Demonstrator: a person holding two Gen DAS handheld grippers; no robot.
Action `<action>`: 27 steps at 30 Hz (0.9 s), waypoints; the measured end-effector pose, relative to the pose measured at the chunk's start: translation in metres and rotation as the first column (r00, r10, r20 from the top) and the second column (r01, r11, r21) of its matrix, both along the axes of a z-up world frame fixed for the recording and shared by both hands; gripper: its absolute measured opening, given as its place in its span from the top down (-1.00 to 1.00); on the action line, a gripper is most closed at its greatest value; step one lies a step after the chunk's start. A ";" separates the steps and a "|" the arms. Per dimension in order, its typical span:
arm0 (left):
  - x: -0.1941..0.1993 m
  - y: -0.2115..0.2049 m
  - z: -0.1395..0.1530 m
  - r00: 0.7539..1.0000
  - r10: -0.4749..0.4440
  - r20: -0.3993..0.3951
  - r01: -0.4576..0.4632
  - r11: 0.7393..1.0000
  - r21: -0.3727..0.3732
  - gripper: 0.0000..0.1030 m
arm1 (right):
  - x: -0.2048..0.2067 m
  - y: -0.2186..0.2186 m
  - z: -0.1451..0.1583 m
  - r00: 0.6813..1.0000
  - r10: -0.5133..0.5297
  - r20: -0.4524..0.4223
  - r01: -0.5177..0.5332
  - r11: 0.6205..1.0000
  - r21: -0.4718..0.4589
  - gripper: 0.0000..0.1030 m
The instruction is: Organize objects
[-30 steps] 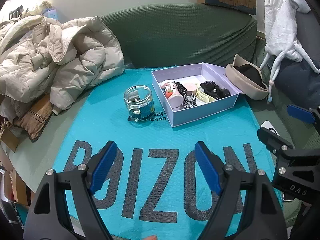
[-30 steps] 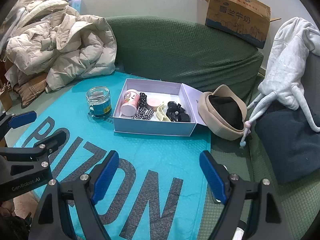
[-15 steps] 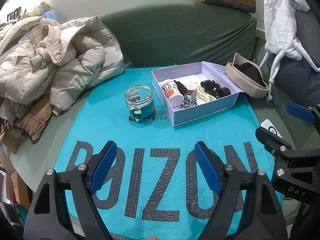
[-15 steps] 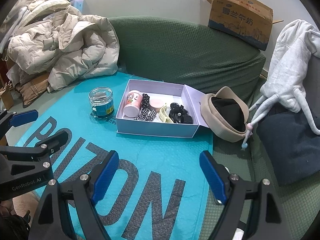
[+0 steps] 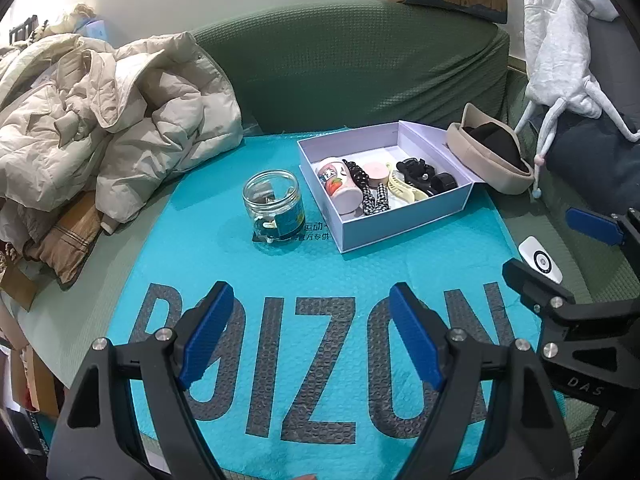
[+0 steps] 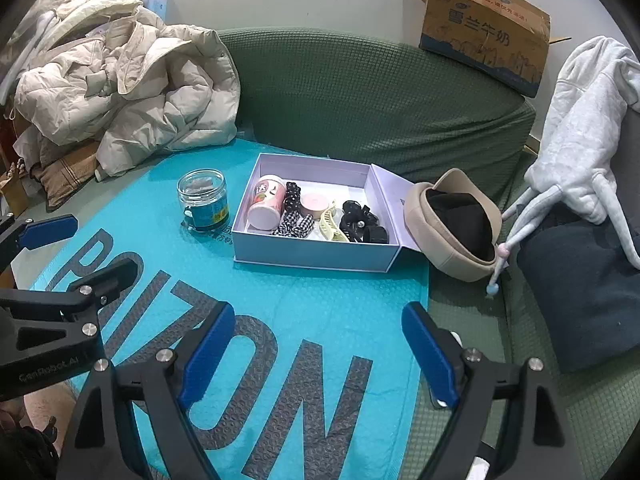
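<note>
Change since a second ago is slight: in the right wrist view the pale lilac open cardboard box (image 6: pixel 316 256) and the clear glass jar with a blue label (image 6: pixel 203 200) sit a little further right and lower in frame, while the left wrist view looks almost the same. Neither object has moved on the teal bubble-wrap mailer printed with large dark letters (image 5: pixel 320 280), which lies flat on a green textured sofa (image 5: pixel 360 72). The left gripper (image 5: pixel 310 336) hovers over the mailer's lettering with its blue-padded fingers spread wide and nothing between them. The right gripper (image 6: pixel 318 354) is likewise spread wide and empty, above the mailer's right edge. The box sits near the back of the mailer, lid flap folded out to the right. Inside, from left to right, lie a pink and white printed cup on its side (image 6: pixel 264 202), a black and white checked fabric hair tie (image 6: pixel 294 226), a round pink compact (image 6: pixel 314 204), a pale yellow hair claw clip (image 6: pixel 332 224) and a black hair claw clip (image 6: pixel 360 220). The jar stands upright just left of the box, lid off, with small items at its bottom that are too unclear to identify. A beige hat with a black lining (image 6: pixel 452 228) rests beside the box flap. A cream puffer jacket (image 5: pixel 112 120) is heaped at the left.
</note>
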State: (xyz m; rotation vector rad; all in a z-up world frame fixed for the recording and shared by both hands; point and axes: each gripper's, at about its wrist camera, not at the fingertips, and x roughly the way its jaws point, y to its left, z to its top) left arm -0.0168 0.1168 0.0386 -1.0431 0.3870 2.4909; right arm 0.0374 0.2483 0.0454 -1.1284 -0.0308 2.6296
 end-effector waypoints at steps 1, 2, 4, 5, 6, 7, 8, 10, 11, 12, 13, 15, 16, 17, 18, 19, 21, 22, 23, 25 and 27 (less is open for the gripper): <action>0.001 0.000 0.000 1.000 0.000 -0.005 0.000 1.000 -0.002 -0.54 | 0.000 0.000 0.001 1.000 0.000 -0.003 0.000 1.000 -0.001 -0.68; 0.001 0.000 0.000 1.000 0.000 -0.009 0.000 1.000 -0.003 -0.54 | 0.001 0.000 0.001 1.000 0.001 -0.006 -0.001 1.000 0.001 -0.68; 0.001 -0.001 0.001 1.000 -0.001 -0.008 0.001 1.000 -0.002 -0.54 | 0.001 0.000 0.002 1.000 0.000 -0.009 0.000 1.000 0.004 -0.68; 0.001 -0.002 0.001 1.000 -0.003 -0.006 0.003 1.000 -0.001 -0.54 | 0.001 0.000 0.003 1.000 0.000 -0.009 0.000 1.000 0.005 -0.68; 0.001 -0.002 0.001 1.000 -0.003 -0.005 0.003 1.000 0.000 -0.54 | 0.001 0.000 0.003 1.000 0.000 -0.010 0.000 1.000 0.006 -0.68; 0.002 -0.002 0.001 1.000 -0.004 -0.005 0.004 1.000 0.001 -0.54 | 0.001 0.000 0.003 1.000 0.000 -0.010 0.000 1.000 0.006 -0.68; 0.002 -0.003 0.001 1.000 -0.004 -0.006 0.004 1.000 0.000 -0.54 | 0.001 0.000 0.004 1.000 0.001 -0.012 -0.001 1.000 0.007 -0.68; 0.003 -0.003 0.001 1.000 -0.005 -0.006 0.005 1.000 -0.001 -0.54 | 0.002 -0.001 0.005 1.000 0.004 -0.012 -0.004 1.000 0.009 -0.68; 0.002 -0.002 0.001 1.000 -0.005 -0.005 0.005 1.000 -0.001 -0.54 | 0.002 -0.001 0.005 1.000 0.005 -0.013 -0.005 1.000 0.010 -0.68; 0.003 -0.003 0.002 1.000 -0.005 -0.005 0.005 1.000 -0.001 -0.54 | 0.002 -0.001 0.005 1.000 0.005 -0.014 -0.005 1.000 0.011 -0.68; 0.003 -0.003 0.002 1.000 -0.005 -0.005 0.005 1.000 -0.001 -0.54 | 0.002 -0.002 0.006 1.000 0.005 -0.014 -0.005 1.000 0.011 -0.68; 0.003 -0.003 0.002 1.000 -0.005 -0.006 0.005 1.000 0.000 -0.54 | 0.002 -0.002 0.006 1.000 0.007 -0.016 -0.007 1.000 0.009 -0.68; 0.004 -0.003 0.002 1.000 -0.005 -0.007 0.005 1.000 0.000 -0.54 | 0.003 -0.003 0.006 1.000 0.008 -0.016 -0.008 1.000 0.011 -0.68; 0.005 -0.004 0.001 1.000 -0.006 -0.008 0.006 1.000 0.001 -0.54 | 0.003 -0.003 0.006 1.000 0.009 -0.016 -0.009 1.000 0.012 -0.68; 0.006 -0.004 0.002 1.000 -0.006 -0.007 0.006 1.000 0.000 -0.54 | 0.003 -0.003 0.006 1.000 0.009 -0.015 -0.008 1.000 0.012 -0.68; 0.006 -0.004 0.001 1.000 -0.006 -0.006 0.006 1.000 0.000 -0.54 | 0.003 -0.003 0.006 1.000 0.009 -0.016 -0.009 1.000 0.011 -0.68; 0.007 -0.005 0.001 1.000 -0.005 -0.005 0.005 1.000 0.000 -0.54 | 0.003 -0.003 0.006 1.000 0.011 -0.013 -0.011 1.000 0.012 -0.68; 0.007 -0.005 0.001 1.000 -0.005 -0.004 0.005 1.000 0.000 -0.54 | 0.004 -0.003 0.006 1.000 0.010 -0.012 -0.010 1.000 0.012 -0.68; 0.008 -0.005 0.001 1.000 -0.004 -0.003 0.004 1.000 -0.001 -0.54 | 0.004 -0.003 0.005 1.000 0.011 -0.012 -0.010 1.000 0.011 -0.68; 0.008 -0.005 0.000 1.000 -0.005 0.003 0.005 1.000 0.000 -0.54 | 0.004 -0.003 0.005 1.000 0.009 -0.010 -0.009 1.000 0.011 -0.68; 0.009 -0.004 -0.001 1.000 -0.008 0.004 0.008 1.000 -0.001 -0.54 | 0.004 -0.003 0.005 1.000 0.008 -0.010 -0.008 1.000 0.010 -0.68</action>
